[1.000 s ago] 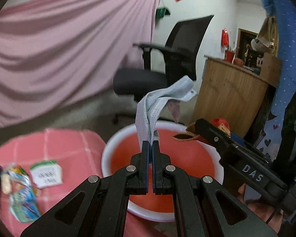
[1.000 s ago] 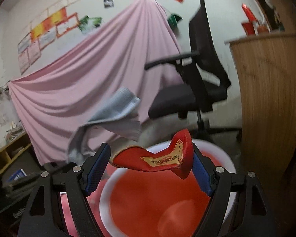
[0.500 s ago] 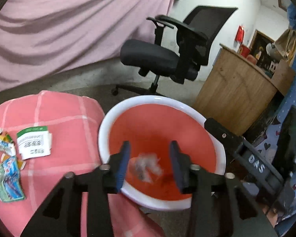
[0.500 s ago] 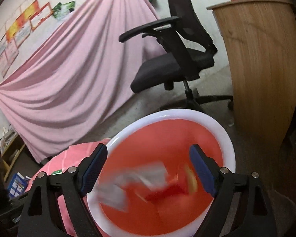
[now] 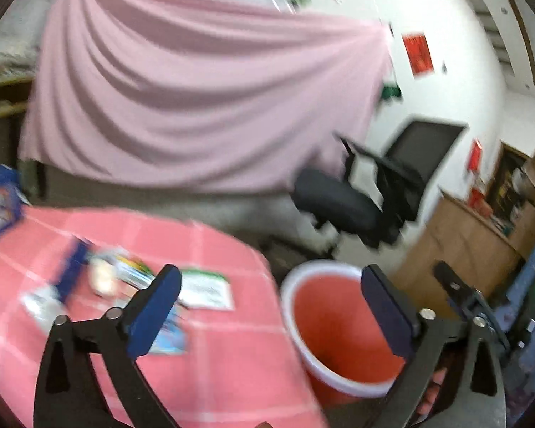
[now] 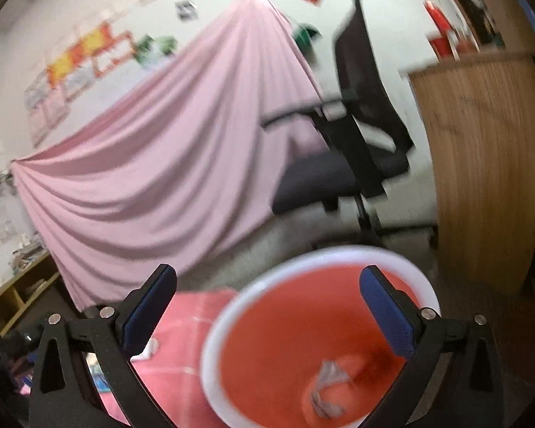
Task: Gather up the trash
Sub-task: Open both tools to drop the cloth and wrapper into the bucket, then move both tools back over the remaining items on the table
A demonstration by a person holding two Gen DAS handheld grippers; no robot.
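The crumpled grey face mask [image 6: 326, 390] now lies at the bottom of the round red plastic basin with a white rim [image 6: 385, 255], and a dark red scrap [image 6: 376, 356] sits just beside it; a second ago the left gripper pinched the mask and the right gripper held a red wrapper above that basin. Both pieces have been dropped in, so this pair of trash items counts as collected.

The left gripper [image 5: 267, 315] is spread wide and empty, and it has swung away from the basin toward the bench covered in a pink checked cloth [image 5: 214, 356], just left of the basin. The right gripper [image 6: 267, 315] is also spread wide and empty, hanging above the basin's near rim.

More trash waits on the bench, left of the basin: a white and green paper label [image 5: 205, 289] nearest it, then blurred colourful snack wrappers [image 5: 125, 274] further out. The view is too smeared to tell them apart. Judging from this, the next step is a reach for those wrappers.

Beyond the basin stand a black office chair [image 5: 367, 203] and a hanging pink sheet [image 5: 196, 100].
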